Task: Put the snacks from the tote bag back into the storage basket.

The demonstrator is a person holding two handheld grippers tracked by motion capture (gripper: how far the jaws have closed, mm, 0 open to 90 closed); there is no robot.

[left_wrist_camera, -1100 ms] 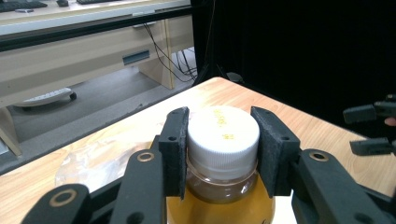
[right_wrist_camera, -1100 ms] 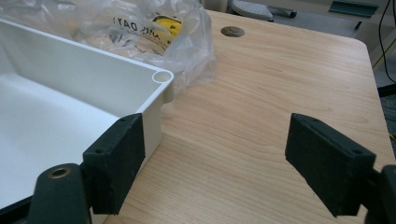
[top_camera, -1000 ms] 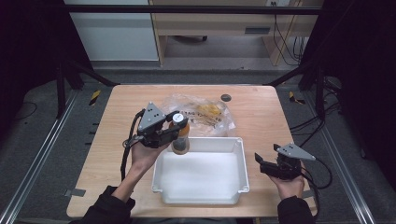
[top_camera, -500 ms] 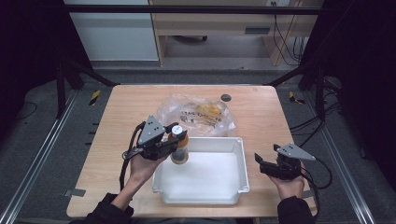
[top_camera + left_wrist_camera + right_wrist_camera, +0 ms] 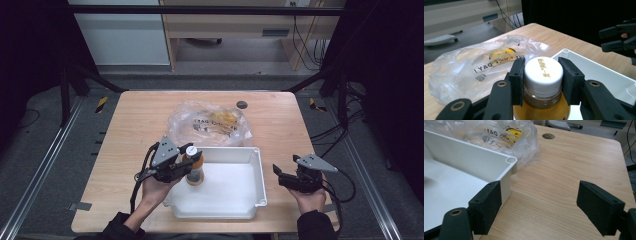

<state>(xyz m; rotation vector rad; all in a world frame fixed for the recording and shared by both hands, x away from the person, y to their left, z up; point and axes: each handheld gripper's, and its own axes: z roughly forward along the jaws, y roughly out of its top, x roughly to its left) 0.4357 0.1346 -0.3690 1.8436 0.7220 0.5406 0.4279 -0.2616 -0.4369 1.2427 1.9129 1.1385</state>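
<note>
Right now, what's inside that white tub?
The left gripper holds a bottle of orange liquid over the tub's left end. The rest of its floor looks bare; the spot under the bottle is hidden.

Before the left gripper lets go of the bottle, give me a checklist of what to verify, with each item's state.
1. Grip: the left gripper has both black pads clamped on the white cap of the orange juice bottle. Ok.
2. Position: the bottle is inside the rim of the white rectangular plastic tub, near its left wall. Ok.
3. Bottle upright: cap faces up. Ok.
4. Bottle base resting on the tub floor: cannot tell.
5. Right gripper out of the way: open, empty, outside the tub's right wall. Ok.
6. Clear plastic bag out of the way: it lies on the wooden table behind the tub. Ok.
</note>
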